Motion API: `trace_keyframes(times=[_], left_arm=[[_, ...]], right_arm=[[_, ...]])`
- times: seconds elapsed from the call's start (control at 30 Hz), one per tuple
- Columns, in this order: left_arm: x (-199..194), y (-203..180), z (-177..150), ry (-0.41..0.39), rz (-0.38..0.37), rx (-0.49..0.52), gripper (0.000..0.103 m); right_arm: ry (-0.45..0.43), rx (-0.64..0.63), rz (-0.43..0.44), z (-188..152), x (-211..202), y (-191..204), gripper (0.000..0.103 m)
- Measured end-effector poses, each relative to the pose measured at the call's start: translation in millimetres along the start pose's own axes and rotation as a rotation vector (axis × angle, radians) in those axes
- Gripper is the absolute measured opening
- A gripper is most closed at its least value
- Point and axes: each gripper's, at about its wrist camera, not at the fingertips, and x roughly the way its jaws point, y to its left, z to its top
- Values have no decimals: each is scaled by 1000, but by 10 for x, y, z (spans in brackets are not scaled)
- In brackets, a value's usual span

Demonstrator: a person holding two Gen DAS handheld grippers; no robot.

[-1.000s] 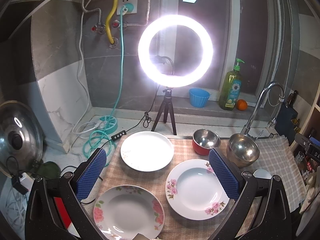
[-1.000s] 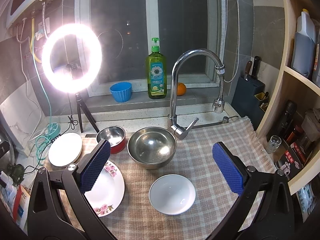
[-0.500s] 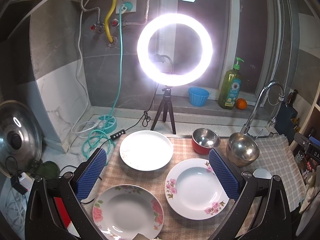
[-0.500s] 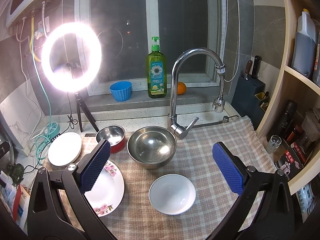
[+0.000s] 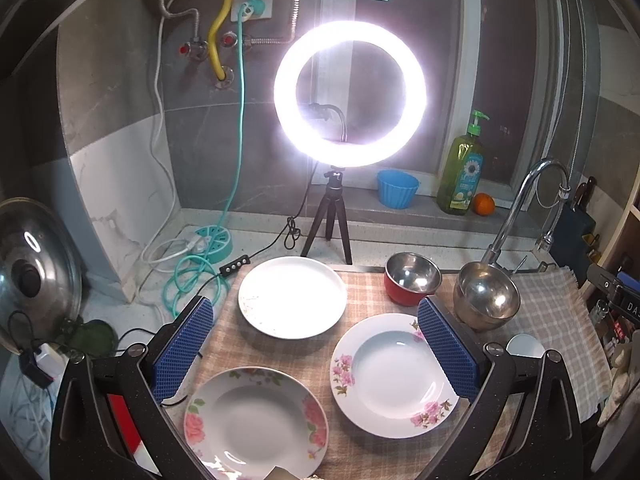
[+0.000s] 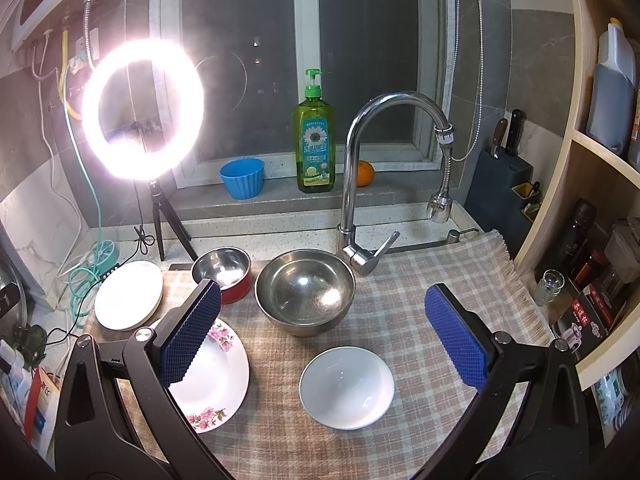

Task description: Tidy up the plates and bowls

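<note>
small white bowl (image 5: 525,346) mostly hidden behind gripper arm, rose plate (image 5: 256,420) cut off at bottom edge

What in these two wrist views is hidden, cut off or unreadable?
- Left wrist view: small white bowl mostly hidden behind the left hand-held gripper.
- Left wrist view: near floral plate cut off by the bottom edge.
- Right wrist view: floral plate partly covered by the right hand-held gripper.
- Both views: glare blanks the ring light.
</note>
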Motion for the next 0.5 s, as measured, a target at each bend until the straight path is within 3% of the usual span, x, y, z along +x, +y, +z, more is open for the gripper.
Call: trace_keyframes(times=[0.5], left_arm=[[255,111,-69,73,5,-21,102]], right_arm=[[54,-24,25,-35,226,58,103]])
